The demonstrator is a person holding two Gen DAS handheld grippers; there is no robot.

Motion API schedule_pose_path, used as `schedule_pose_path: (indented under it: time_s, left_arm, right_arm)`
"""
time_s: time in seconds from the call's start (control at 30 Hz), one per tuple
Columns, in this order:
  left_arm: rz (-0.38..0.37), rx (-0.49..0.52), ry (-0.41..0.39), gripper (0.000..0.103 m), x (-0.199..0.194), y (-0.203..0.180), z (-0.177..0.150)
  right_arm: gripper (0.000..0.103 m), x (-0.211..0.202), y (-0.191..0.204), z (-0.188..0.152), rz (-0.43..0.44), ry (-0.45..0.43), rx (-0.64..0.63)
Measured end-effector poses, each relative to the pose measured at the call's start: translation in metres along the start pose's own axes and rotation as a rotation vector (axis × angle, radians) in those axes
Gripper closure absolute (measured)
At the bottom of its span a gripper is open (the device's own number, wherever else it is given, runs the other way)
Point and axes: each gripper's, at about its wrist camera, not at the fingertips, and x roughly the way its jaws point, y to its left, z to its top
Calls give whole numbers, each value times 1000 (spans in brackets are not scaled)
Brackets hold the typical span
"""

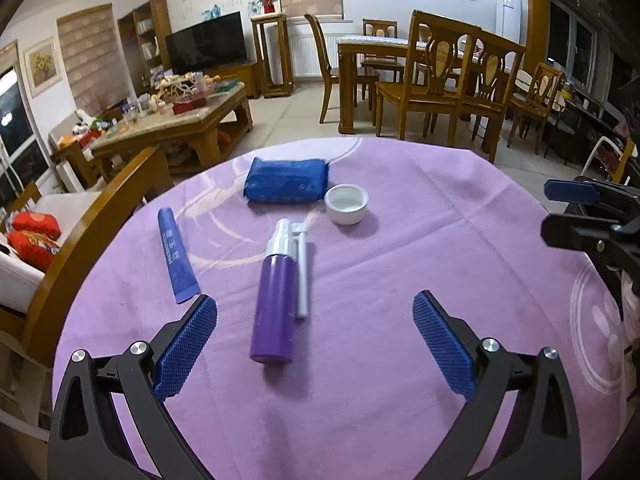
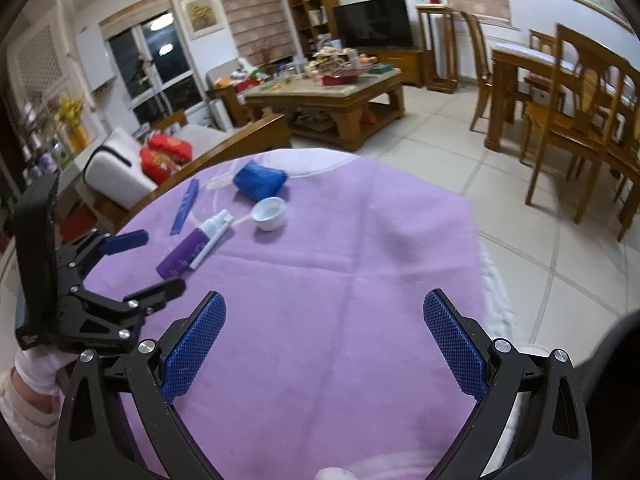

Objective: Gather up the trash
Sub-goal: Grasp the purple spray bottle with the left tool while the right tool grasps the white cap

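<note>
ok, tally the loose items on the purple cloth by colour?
Blue: 2, soft blue wrapped pack, flat blue squeeze tube
Purple: 1, purple spray bottle with white nozzle
White: 1, small white round cup
Total: 4

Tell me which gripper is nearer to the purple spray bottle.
Left. The left gripper stands open around the purple spray bottle, not touching; the right gripper is open over bare cloth, farther away.

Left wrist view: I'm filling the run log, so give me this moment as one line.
left gripper: open, empty | right gripper: open, empty | purple spray bottle: lying on purple tablecloth, ahead of left gripper | nothing collected yet
</note>
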Motion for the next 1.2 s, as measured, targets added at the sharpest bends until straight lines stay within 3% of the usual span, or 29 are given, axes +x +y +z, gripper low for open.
schedule_pose_path:
  time_s: [0.33,0.47,0.7,0.73,0.87,1.07,1.2]
  left_arm:
    - [-30,-15,37,7,15,13,0]
    - [-60,-24,66,31,23,17,-3]
    - [-76,-31,69,49,24,23,-2]
    - [-68,-29,68,55,24,24,-3]
    - [-56,-16,65,71,22,26,-4]
    - [-62,-18,64,72,21,29,-5]
    - [-66,-23,63,72,20,27,-3]
  right_arm:
    - [6,55,33,19,-1,64,-72]
    - [5,77,46,27,-14,80,-103]
    - [6,117,58,45,-42,103,-148]
    - [7,121,58,46,-45,107,-151]
    - [17,144,60,52,-62,125,-161]
    - [28,166,57,59,-81,130,-154]
    - [46,172,58,66,-87,123,-155]
